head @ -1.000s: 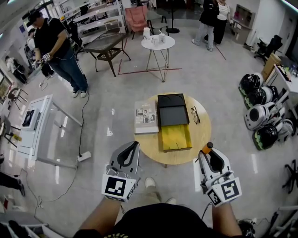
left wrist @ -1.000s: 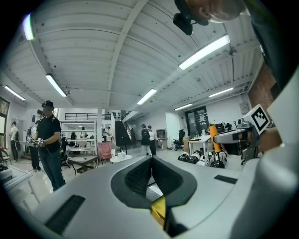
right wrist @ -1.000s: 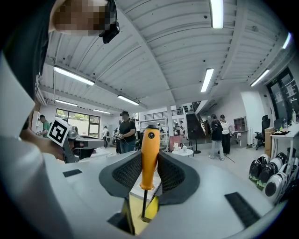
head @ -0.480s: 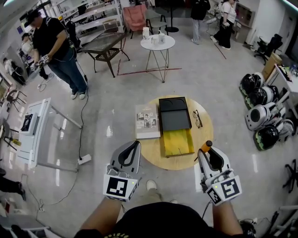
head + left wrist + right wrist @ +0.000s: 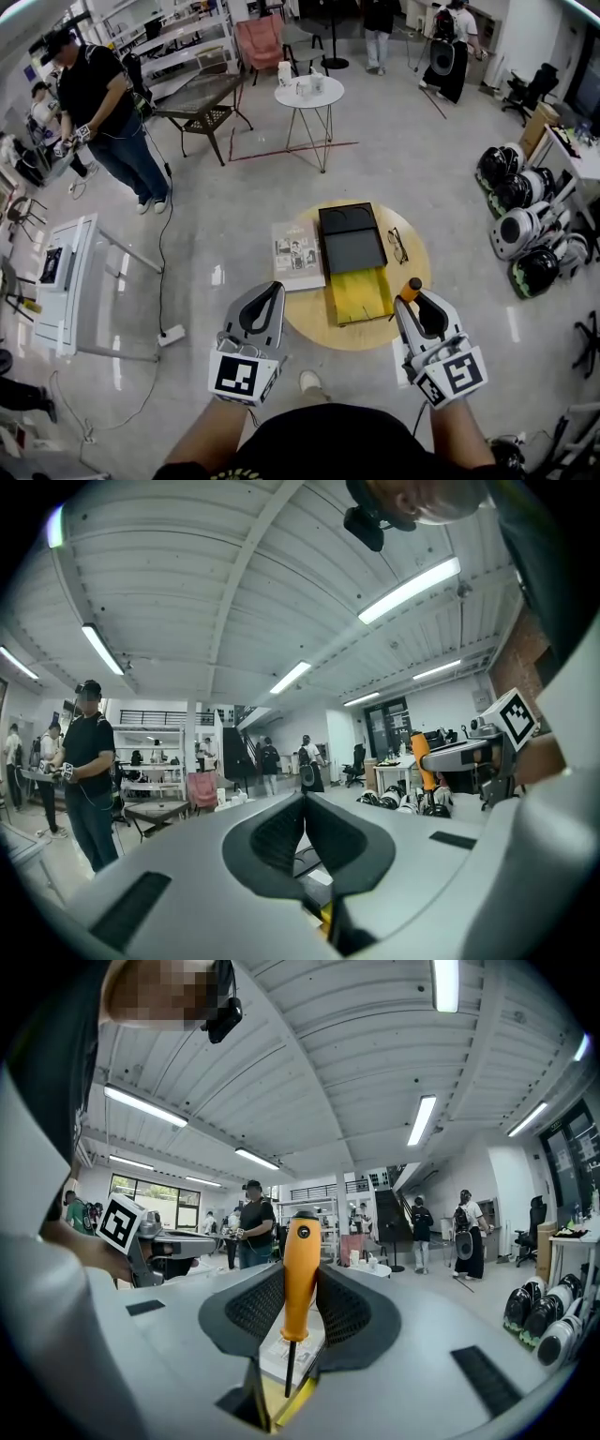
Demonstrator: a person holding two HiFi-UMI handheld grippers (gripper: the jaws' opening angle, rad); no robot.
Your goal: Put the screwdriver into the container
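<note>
My right gripper [image 5: 413,298] is shut on the screwdriver [image 5: 411,288], whose orange handle [image 5: 300,1274] stands upright between the jaws with the dark shaft [image 5: 290,1368] pointing down. It hovers at the round table's [image 5: 412,281] near right edge, just right of the container's yellow open tray [image 5: 360,294]. The container's black part [image 5: 349,236] lies behind the tray. My left gripper [image 5: 270,298] is shut and empty, at the table's near left edge. In the left gripper view its jaws [image 5: 303,829] meet, and the screwdriver's orange handle [image 5: 419,754] shows at the right.
A book [image 5: 298,255] lies left of the container and a pair of glasses [image 5: 395,246] right of it. Helmets [image 5: 525,239] sit on the floor at right. A white side table [image 5: 307,92] and a person [image 5: 103,103] stand farther back; a glass-topped desk [image 5: 80,272] is at left.
Both grippers have drawn slightly nearer to the table, and the screwdriver's handle has come closer to the yellow tray's near right corner. The grip is unchanged. People in the background have walked.
</note>
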